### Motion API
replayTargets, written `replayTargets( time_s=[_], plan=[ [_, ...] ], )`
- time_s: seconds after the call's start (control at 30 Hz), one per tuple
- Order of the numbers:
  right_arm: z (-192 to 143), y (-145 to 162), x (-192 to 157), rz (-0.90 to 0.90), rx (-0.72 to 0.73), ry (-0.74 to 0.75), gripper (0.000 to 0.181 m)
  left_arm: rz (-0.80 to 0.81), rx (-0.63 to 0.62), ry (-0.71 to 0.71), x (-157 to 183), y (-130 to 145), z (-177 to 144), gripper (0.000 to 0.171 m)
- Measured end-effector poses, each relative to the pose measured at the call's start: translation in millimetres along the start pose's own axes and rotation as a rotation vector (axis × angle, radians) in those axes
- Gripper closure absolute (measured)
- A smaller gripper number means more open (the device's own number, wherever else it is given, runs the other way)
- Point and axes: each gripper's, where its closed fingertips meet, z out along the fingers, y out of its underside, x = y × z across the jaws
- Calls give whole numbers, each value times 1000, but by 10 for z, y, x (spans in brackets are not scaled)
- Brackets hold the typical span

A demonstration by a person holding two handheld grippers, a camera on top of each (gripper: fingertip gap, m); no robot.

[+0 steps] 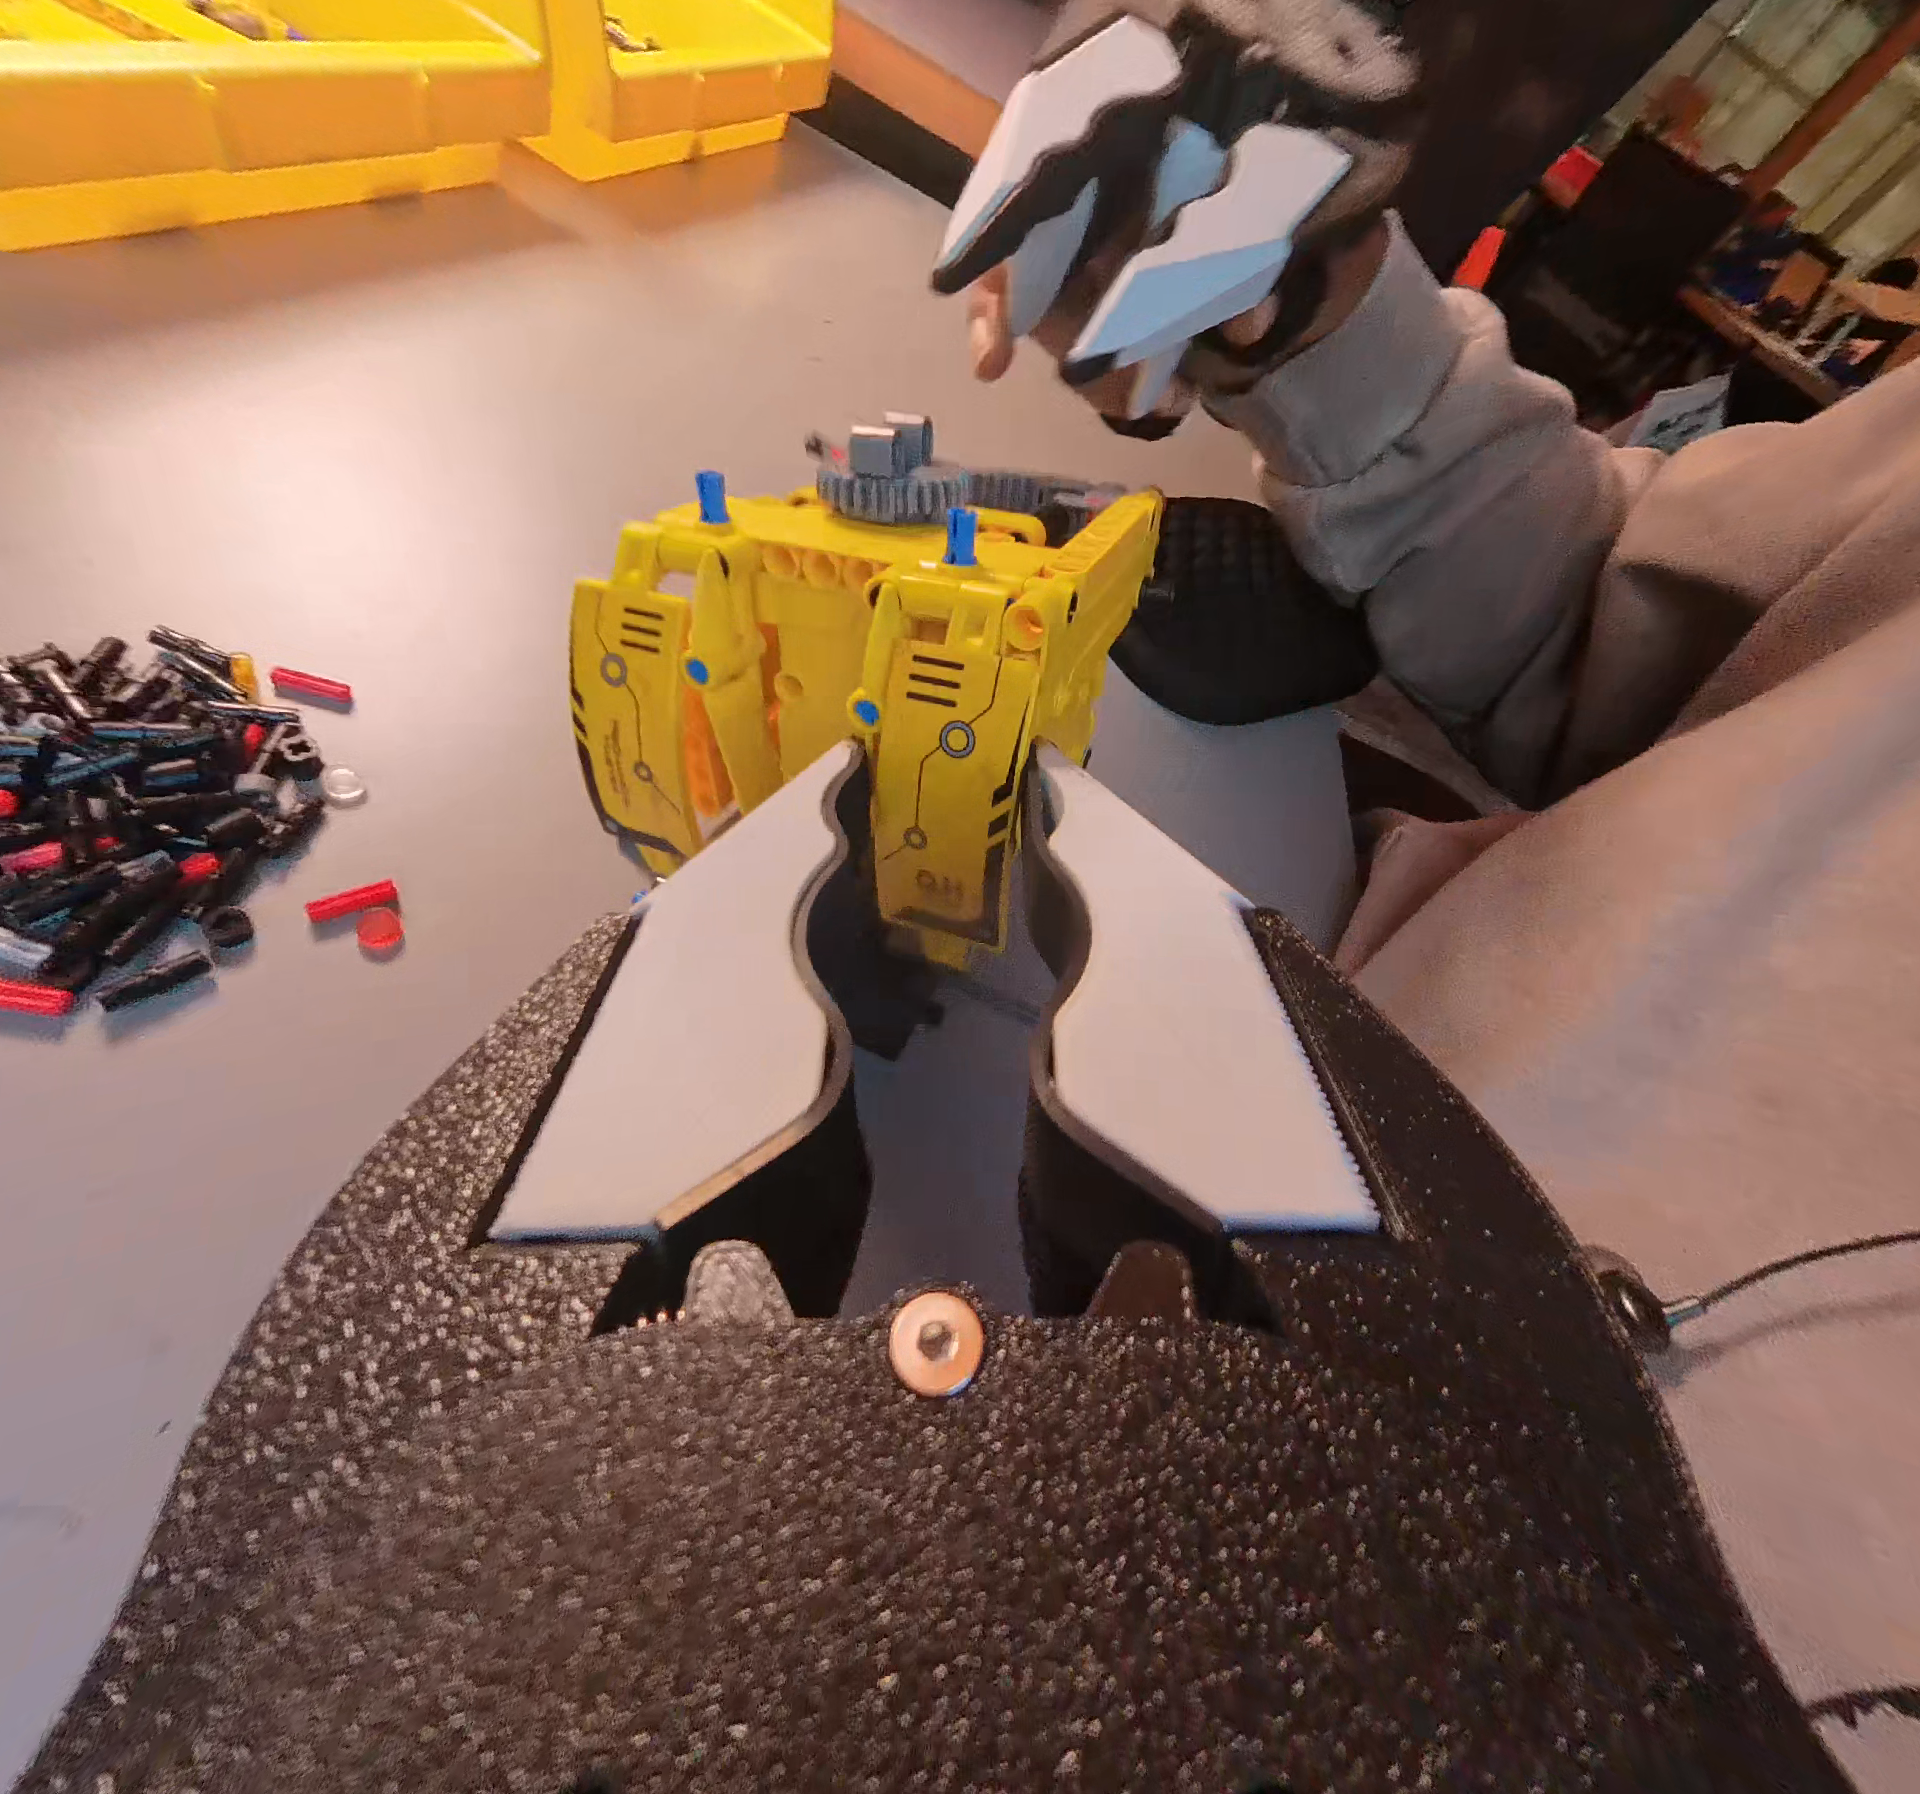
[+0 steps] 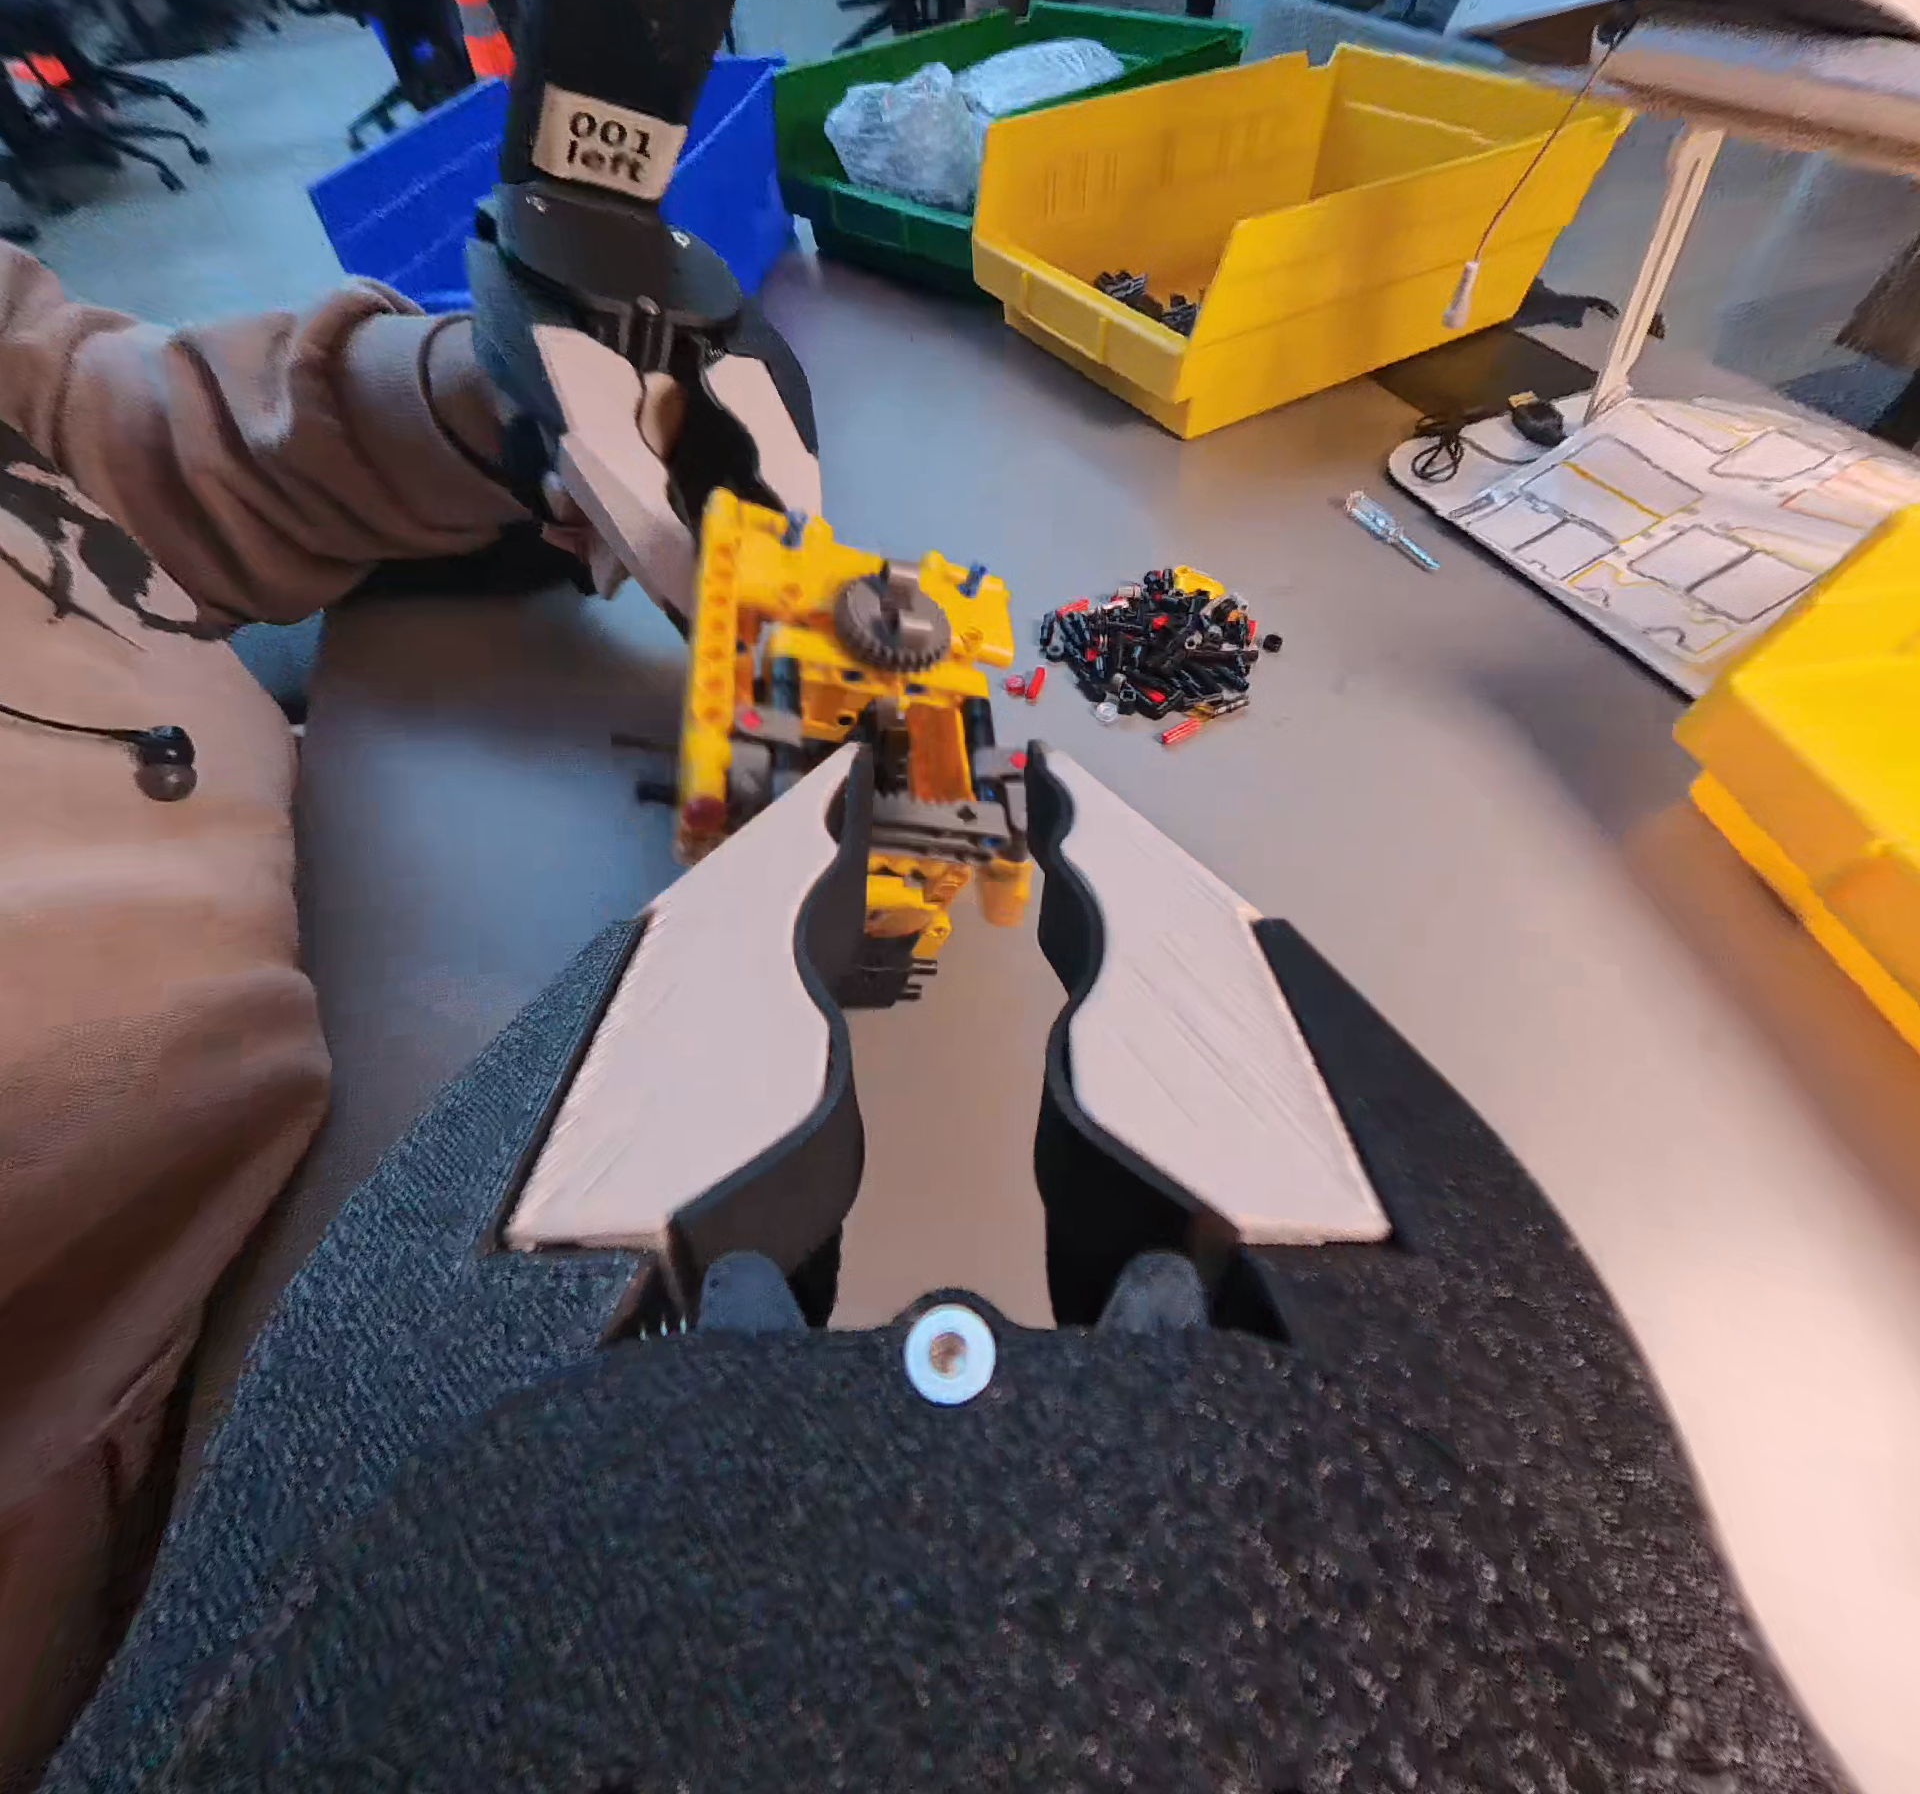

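Left wrist view shows my left gripper (image 1: 945, 788) clamped on a yellow side panel of the brick-built model (image 1: 831, 664) standing on the grey table (image 1: 364, 456). My right gripper (image 1: 1101, 310) hovers above its gear (image 1: 883, 487), jaws parted and empty; loose pins (image 2: 1153, 648) lie nearby.

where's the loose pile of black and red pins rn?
The pin pile lies on the grey table, right of the yellow model in the right wrist view, in front of the yellow bin.
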Motion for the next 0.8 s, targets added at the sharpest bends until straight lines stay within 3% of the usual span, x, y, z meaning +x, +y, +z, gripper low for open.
replayTargets(
  time_s=[0.1,0.17,0.23,0.33,0.37,0.43,0.53,0.6,0.7,0.8],
  plan=[
    [-133,-425,-220,-64,29,-26,147,-48,-10,-32,-10,-51,34,146],
    [-51,-536,-476,-205,-69,-19,143,-79,-8,-50,-10,-81,59,146],
    [160,-443,-588,-347,-217,61,142,-126,-9,-42,12,-109,83,146],
    [369,-83,-385,-569,-465,240,137,-197,15,6,81,-167,76,147],
    [424,-78,-384,-604,-452,252,139,-216,20,0,66,-162,64,146],
    [482,-96,-459,-599,-431,230,153,-262,21,26,100,-140,17,146],
    [489,-98,-530,-582,-412,143,155,-283,-1,117,261,-81,-89,141],
    [475,-91,-588,-496,-367,18,157,-197,-6,146,345,-74,-209,136],
    [432,-75,-659,-338,-337,-171,157,23,34,54,314,-197,-407,116],
    [485,-37,-734,-217,-321,-309,157,151,38,65,411,-252,-393,107]
  ],
)
